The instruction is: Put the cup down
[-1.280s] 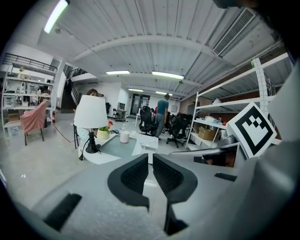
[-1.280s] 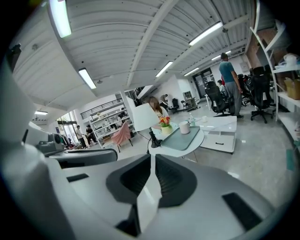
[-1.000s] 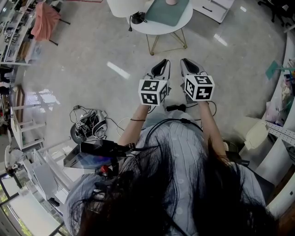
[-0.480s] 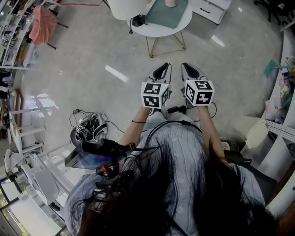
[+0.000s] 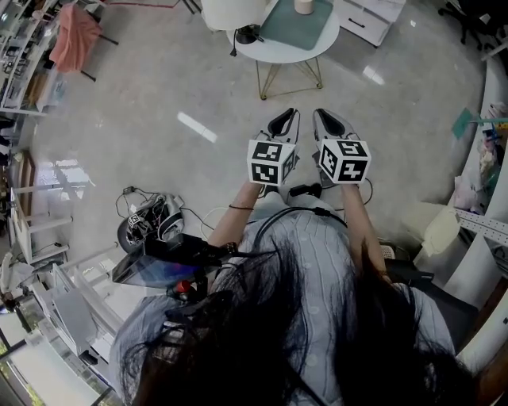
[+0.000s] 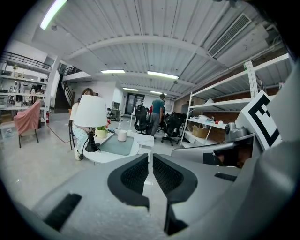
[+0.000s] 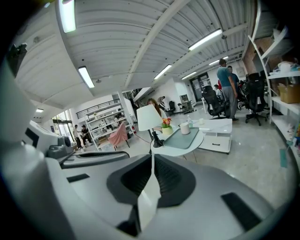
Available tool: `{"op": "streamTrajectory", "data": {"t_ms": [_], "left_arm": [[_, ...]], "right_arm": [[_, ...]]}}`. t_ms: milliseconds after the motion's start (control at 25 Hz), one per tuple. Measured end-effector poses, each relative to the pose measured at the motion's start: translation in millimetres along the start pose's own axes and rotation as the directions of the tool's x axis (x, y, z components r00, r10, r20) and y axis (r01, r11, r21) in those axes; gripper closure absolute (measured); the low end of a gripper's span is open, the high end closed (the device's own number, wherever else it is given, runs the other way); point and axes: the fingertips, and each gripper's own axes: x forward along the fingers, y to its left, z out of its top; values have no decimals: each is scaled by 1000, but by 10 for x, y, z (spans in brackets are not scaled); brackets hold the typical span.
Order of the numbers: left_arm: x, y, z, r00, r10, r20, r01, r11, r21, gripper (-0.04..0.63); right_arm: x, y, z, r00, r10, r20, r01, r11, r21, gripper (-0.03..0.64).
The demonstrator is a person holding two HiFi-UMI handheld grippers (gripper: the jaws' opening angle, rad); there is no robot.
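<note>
A pale cup [image 5: 302, 6] stands on a green tray [image 5: 298, 25] on a round white table [image 5: 266, 51] at the top of the head view, well ahead of both grippers. The left gripper [image 5: 284, 120] and right gripper [image 5: 328, 120] are held side by side above the floor, both shut with nothing between the jaws. In the left gripper view the cup [image 6: 122, 135] sits far off beyond the shut left gripper [image 6: 151, 158]. From the right gripper view, the cup [image 7: 184, 128] appears past the shut right gripper [image 7: 152, 159].
A white-shaded lamp [image 5: 232, 11] stands on the table next to the tray. Cables and gear [image 5: 151, 218] lie on the floor at left. A white drawer unit [image 5: 371, 17] stands beside the table. People and office chairs [image 6: 157, 119] are in the background; shelves [image 6: 220, 126] line the right.
Both grippers stay shut and side by side. The head view has shifted a little, so the table and the cup show more at the top.
</note>
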Motion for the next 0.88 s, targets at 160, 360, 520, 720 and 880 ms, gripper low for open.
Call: {"op": "streamTrajectory", "data": {"t_ms": [160, 360, 520, 720, 880], "left_arm": [[-16, 6, 23, 1000, -9, 4, 9, 1000, -2, 558], [-10, 2, 13, 1000, -16, 4, 16, 1000, -1, 558], [-2, 5, 16, 1000, -16, 3, 16, 1000, 2, 558], [0, 21, 34, 1000, -11, 7, 11, 1000, 3, 558], [16, 2, 46, 1000, -8, 11, 8, 1000, 6, 558]], "right_arm": [[-5, 44, -1, 1000, 0, -4, 0, 1000, 5, 574], [0, 54, -10, 1000, -2, -5, 2, 1000, -2, 575], [10, 57, 2, 1000, 1, -5, -1, 1000, 0, 575], [21, 69, 6, 1000, 7, -6, -7, 1000, -3, 575], [12, 50, 16, 1000, 9, -3, -9, 1000, -4, 575]]}}
